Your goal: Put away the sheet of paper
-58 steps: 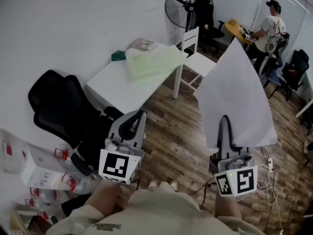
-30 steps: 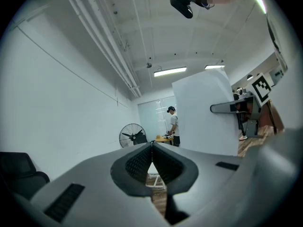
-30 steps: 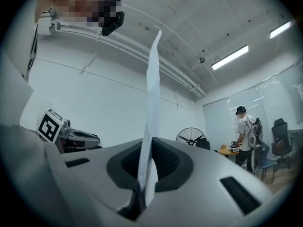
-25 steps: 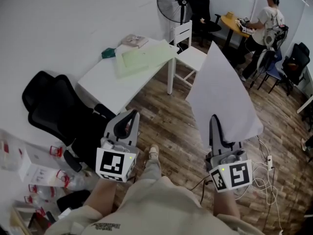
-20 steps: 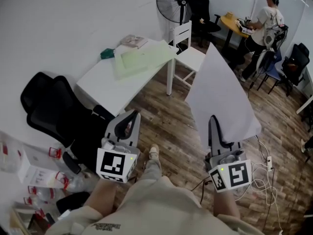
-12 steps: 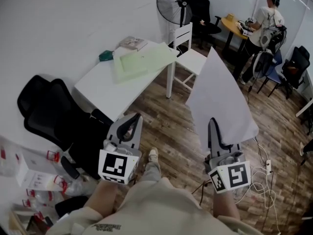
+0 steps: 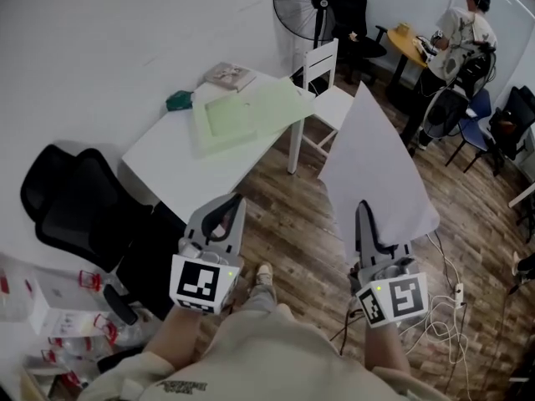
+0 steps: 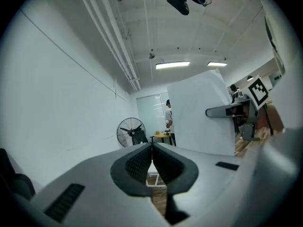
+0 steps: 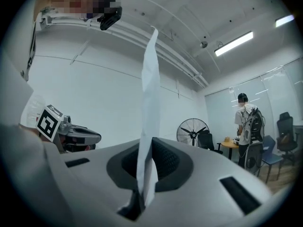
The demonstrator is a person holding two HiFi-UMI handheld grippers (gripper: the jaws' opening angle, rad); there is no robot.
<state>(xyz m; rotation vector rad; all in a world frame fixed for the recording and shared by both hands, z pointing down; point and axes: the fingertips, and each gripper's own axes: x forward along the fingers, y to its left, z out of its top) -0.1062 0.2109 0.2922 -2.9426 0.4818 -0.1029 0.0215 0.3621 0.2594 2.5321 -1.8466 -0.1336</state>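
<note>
Right gripper [image 7: 364,215] jaws pinching lower edge of large white sheet of paper [image 7: 380,161], held upright, right of white rectangular table [image 7: 171,153]. Left gripper [image 7: 226,211] jaws pressed together, empty, before table's near end. Table slightly closer than second ago: carry apparently under way, sheet not yet set down.

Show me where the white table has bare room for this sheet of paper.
The white table is bare on its near half, between the green stack and the black office chair. Its far end is crowded: the stack, a teal object and a book.
</note>
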